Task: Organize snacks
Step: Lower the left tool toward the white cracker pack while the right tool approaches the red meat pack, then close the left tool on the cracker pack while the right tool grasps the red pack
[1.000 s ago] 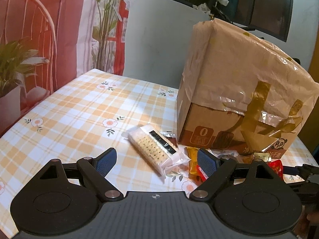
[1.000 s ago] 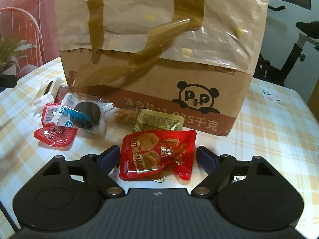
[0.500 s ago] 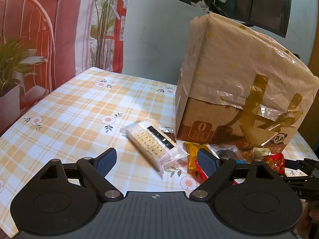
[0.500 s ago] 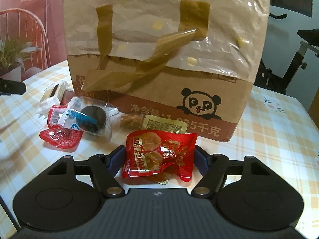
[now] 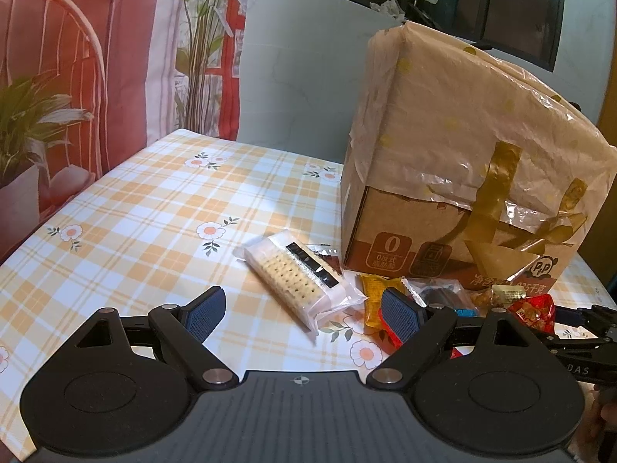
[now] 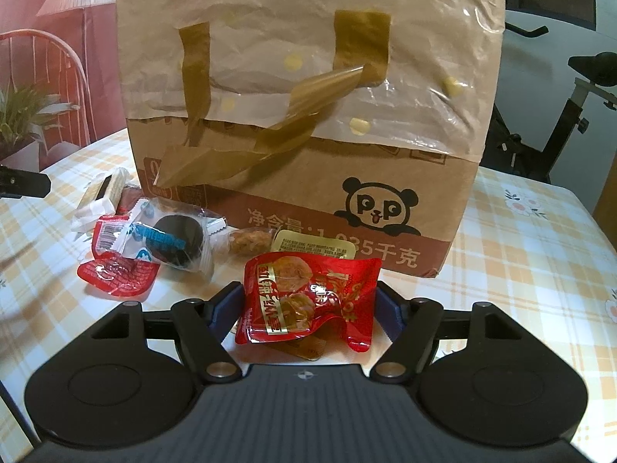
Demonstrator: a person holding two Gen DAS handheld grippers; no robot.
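My right gripper [image 6: 310, 303] is shut on a red snack packet [image 6: 308, 297] and holds it just above the tablecloth, in front of a tall brown cardboard box [image 6: 308, 115] wrapped in plastic. The packet also shows in the left wrist view [image 5: 534, 308]. Left of it lie a dark round cookie in clear wrap [image 6: 179, 241], a small red packet [image 6: 115, 274] and a gold sachet [image 6: 312, 247]. My left gripper [image 5: 302, 308] is open and empty above the table, near a clear pack of crackers [image 5: 300, 283] and an orange packet [image 5: 372, 299].
The checked floral tablecloth [image 5: 154, 212] stretches left of the box [image 5: 462, 173]. A potted plant [image 5: 27, 135] and a red chair stand beyond the left edge. An exercise bike [image 6: 570, 115] stands behind the table at the right.
My right gripper closed on the red snack packet and lifted it a little. My left gripper drew back slightly and stayed open.
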